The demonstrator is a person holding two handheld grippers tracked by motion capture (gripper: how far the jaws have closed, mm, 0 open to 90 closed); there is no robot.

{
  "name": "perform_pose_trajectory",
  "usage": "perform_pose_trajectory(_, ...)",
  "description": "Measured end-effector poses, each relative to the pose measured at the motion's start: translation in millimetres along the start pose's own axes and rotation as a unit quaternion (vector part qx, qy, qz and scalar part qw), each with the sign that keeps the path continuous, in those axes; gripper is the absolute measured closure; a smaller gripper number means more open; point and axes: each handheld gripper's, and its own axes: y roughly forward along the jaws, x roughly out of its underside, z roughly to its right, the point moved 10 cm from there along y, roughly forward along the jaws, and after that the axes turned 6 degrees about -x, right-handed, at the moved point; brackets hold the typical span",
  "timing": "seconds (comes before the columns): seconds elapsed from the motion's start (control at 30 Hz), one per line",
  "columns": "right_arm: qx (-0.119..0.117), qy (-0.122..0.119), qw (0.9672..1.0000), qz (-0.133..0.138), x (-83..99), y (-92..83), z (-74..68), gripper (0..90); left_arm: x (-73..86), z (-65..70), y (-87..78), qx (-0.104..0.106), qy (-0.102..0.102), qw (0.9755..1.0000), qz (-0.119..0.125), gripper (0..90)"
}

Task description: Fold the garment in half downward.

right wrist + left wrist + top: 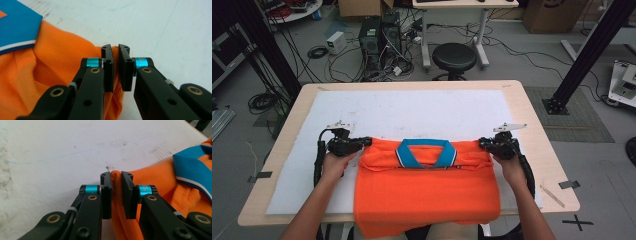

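An orange polo shirt [427,192] with a blue collar [426,152] lies folded on the white mat, its lower part hanging over the table's near edge. My left gripper [368,142] pinches the shirt's upper left corner; in the left gripper view a fold of orange cloth [116,180] is pressed between its jaws [116,195]. At the upper right corner my right gripper [482,143] is shut on the shirt's edge, with cloth [115,53] squeezed between its pads [116,70]. Both grippers lie low on the mat, pointing inward toward each other.
A white mat [412,107] covers a wooden table [532,115]. Behind the table stand a black stool [454,57], computer towers [379,37] and tangled cables on the floor. A black frame post [587,50] rises at the right.
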Motion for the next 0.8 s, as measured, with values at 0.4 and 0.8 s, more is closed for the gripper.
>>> perform_pose_trajectory(0.4, 0.034, 0.01, 0.9994, 0.004, -21.9, 14.7, 24.0, 84.5, -27.9, -11.7, 23.1, -0.009, -0.016, 0.9997, 0.016, 79.4)
perform_pose_trajectory(0.8, 0.049, 0.024, 0.9985, 0.005, -28.4, 25.0, 30.7, 68.8, -29.5, -21.7, 22.0, -0.013, -0.033, 0.9984, 0.043, 52.8)
